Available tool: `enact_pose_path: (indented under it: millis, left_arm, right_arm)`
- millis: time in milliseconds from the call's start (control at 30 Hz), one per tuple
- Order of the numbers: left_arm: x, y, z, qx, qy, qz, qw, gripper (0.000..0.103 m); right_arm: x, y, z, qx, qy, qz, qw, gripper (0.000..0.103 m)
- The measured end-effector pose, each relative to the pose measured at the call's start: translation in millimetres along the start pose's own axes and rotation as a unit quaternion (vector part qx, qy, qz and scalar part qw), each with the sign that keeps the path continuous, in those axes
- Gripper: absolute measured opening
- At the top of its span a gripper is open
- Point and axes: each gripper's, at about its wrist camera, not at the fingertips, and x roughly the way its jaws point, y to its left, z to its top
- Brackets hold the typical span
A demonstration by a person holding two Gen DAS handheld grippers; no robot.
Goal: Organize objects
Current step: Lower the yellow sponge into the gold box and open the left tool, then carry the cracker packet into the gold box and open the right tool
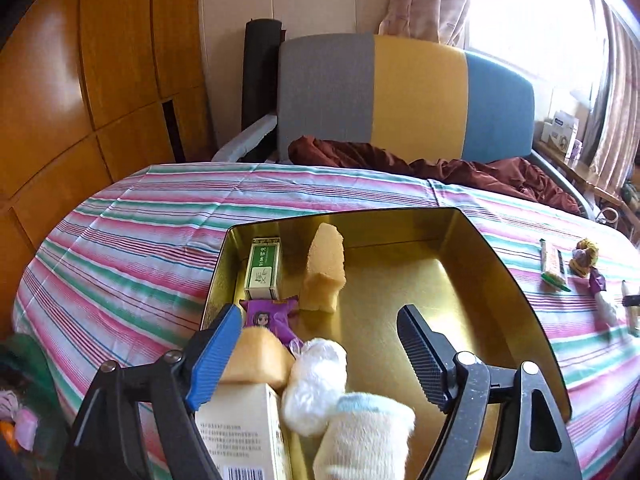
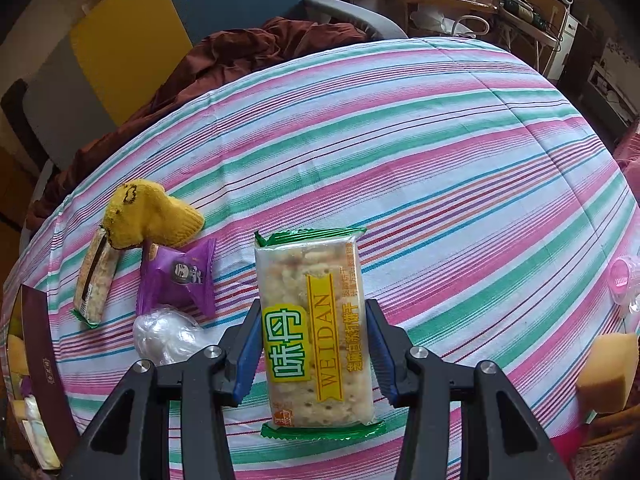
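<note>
My left gripper hangs open over a gold tin box and grips nothing. In the tin's left part lie a green carton, an upright yellow sponge, a purple candy, a second sponge, a white fluffy ball, a pale sock and a white carton. My right gripper points down at the striped cloth. Its blue pads sit against both long sides of a cracker packet with green ends.
Left of the held packet lie a yellow knit sock, a purple candy, a small cracker packet and a clear plastic wad. A sponge and a pink lid lie at the right edge. A chair with brown cloth stands behind.
</note>
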Motion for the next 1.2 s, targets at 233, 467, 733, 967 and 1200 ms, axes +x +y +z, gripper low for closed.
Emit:
enact_pose_path:
  millis: [233,467,733,967,1200]
  left_arm:
    - [-17,-4,-13,0.002,-0.014,0.006,0.9999,0.087]
    - [-30,-10,-21,0.025,-0.028,0.024,0.9990,0.090]
    - [-37,-5,-31,0.021,-0.026,0.025,0.9991,0.090]
    - [-38,10,-34,0.025,-0.021,0.030,0.9990,0.090]
    - [-50,43,-30,0.004,-0.027,0.035,0.9990,0.095]
  right_arm:
    - [1,-2,-1,0.005,0.003,-0.006,1.000,0.048]
    - [3,-2,-3,0.010,0.006,-0.014,1.000,0.048]
    - [-17,-1,-3,0.009,-0.038,-0.018,0.999,0.048]
    - [-63,30,-11,-0.028,-0.086,0.007,0.996,0.048]
    - [-113,144,-32,-0.151,-0.108,0.104,0.977,0.048]
